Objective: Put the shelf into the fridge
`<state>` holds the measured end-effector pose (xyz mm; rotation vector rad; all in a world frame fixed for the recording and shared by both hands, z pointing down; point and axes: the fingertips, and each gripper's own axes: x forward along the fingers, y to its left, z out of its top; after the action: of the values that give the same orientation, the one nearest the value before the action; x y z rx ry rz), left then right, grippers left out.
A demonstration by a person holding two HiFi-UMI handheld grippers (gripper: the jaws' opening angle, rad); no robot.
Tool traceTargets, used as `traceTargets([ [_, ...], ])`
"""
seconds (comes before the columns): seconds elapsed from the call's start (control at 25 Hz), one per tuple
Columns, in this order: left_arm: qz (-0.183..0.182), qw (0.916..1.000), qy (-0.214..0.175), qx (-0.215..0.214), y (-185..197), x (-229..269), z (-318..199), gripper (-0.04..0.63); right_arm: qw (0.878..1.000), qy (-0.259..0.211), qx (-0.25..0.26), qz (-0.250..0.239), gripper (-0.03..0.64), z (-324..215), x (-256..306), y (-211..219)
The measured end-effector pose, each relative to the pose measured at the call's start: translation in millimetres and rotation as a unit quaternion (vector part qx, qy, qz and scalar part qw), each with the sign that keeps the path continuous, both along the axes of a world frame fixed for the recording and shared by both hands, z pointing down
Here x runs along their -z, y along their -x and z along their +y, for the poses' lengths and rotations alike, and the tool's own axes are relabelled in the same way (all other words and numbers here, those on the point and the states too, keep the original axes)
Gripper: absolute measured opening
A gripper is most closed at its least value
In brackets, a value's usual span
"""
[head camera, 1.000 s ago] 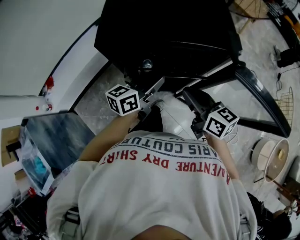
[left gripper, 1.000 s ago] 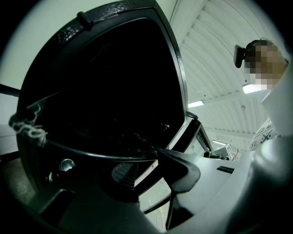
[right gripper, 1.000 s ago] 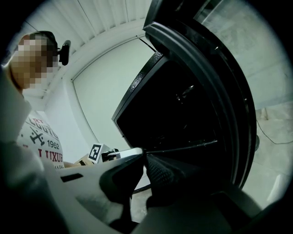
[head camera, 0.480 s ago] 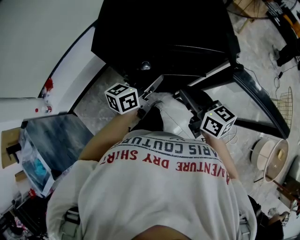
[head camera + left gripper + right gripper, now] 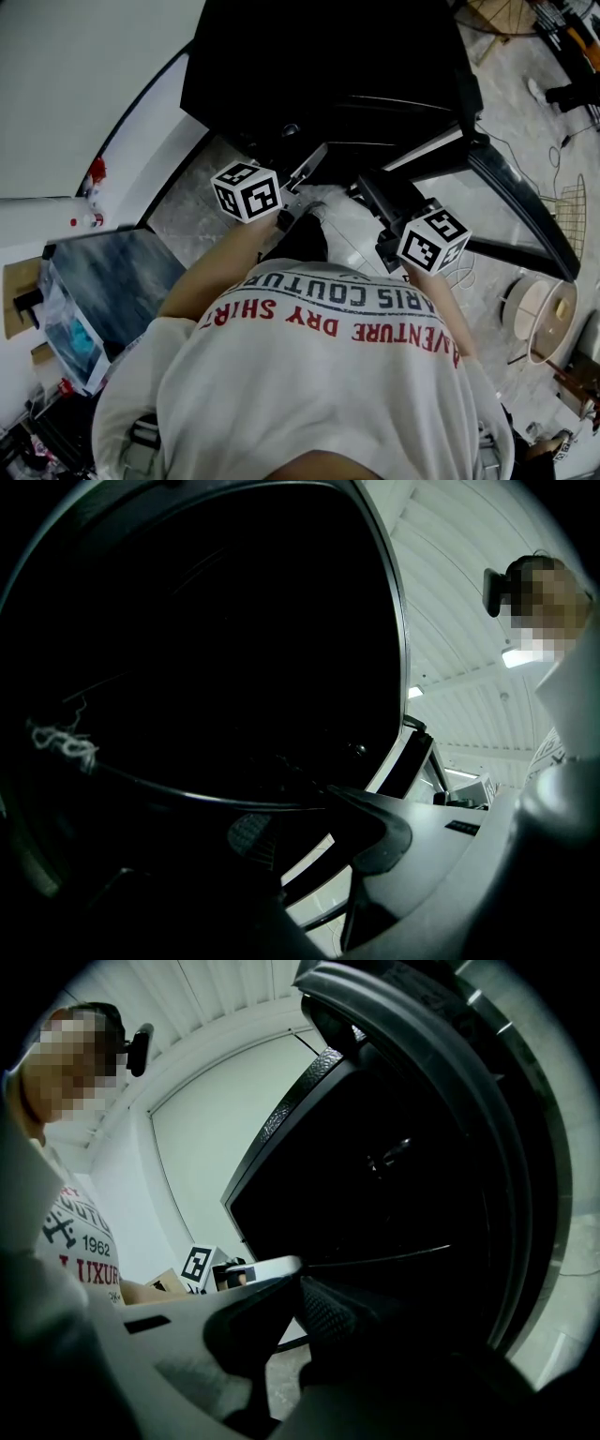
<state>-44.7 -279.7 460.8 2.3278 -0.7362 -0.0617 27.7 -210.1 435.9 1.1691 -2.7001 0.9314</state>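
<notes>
**A:** What did the head view show?
**B:** The left gripper (image 5: 305, 169) and the right gripper (image 5: 370, 187) were both at the open fridge (image 5: 328, 66).

**A:** And the left gripper view?
**B:** Its jaws had just been opening and stood apart. The shelf (image 5: 214, 801) probably ran just above them, but it was too dark to be sure.

**A:** The right gripper view?
**B:** It was pinched on the shelf's pale front edge. The shelf seemed partly in, so seating it and letting go remained.

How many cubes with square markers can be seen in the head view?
2. The left cube is left of centre; the right cube is right of centre, slightly lower.
</notes>
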Motion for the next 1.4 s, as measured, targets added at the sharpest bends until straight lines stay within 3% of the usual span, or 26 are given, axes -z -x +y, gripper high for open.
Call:
traceTargets([
  [1.4,-0.015,0.9991,-0.026,0.028,-1,0,-47,0.176,1.000,0.025,-0.015,0.002,0.035,-5,-14,-1],
])
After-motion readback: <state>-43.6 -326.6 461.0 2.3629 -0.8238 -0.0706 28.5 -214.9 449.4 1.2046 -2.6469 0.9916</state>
